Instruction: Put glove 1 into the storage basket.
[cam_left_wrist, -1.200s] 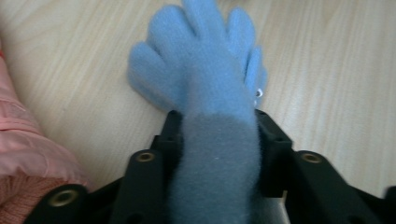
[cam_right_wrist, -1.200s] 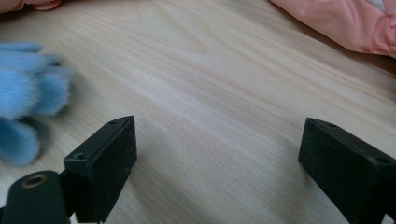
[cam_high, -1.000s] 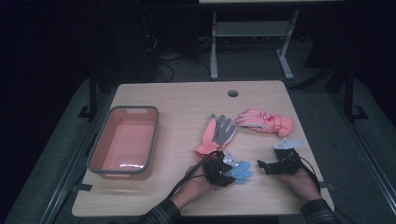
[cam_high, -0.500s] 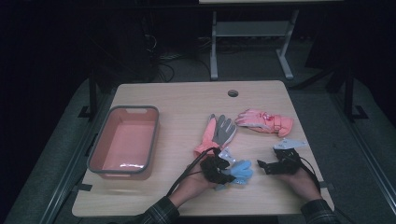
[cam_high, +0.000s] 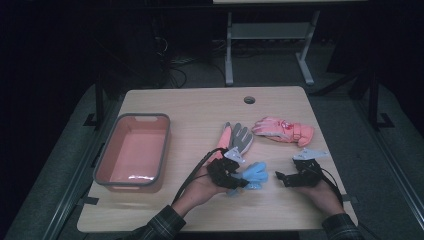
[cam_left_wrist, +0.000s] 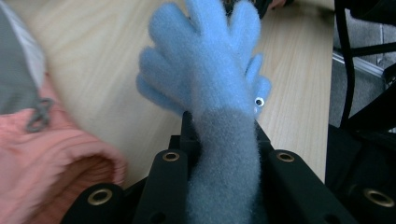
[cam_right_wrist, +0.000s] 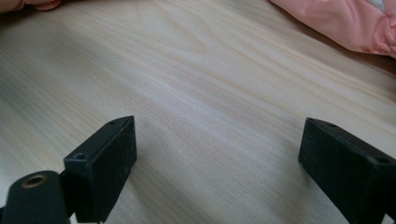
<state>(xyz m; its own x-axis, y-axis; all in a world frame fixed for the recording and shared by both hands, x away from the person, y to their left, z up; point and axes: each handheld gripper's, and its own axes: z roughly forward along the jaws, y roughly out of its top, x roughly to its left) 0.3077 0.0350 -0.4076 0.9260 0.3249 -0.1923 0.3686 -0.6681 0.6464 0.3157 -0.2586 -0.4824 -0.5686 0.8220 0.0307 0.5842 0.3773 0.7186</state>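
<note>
The step in hand looked like the pickup of the blue glove (cam_high: 253, 174): the left gripper (cam_high: 231, 180), low and just left of centre in the high view, was clamped on the glove's cuff, with the fuzzy fingers fanned out beyond the jaws in the left gripper view (cam_left_wrist: 210, 70). The glove therefore sat in the gripper's own grasp, just above the wooden table (cam_high: 200, 105), with the grey-and-coral glove (cam_high: 236, 137) close by above it in the frame and the pink glove (cam_high: 282, 131) toward the upper right. The right gripper (cam_high: 280, 178), at lower right, lay released, its jaws spread wide over bare wood (cam_right_wrist: 215, 154). The likely next move was a carry leftward to the coral bin (cam_high: 102, 165), which would call for a firm hold and enough lift to clear its grey rim.
</note>
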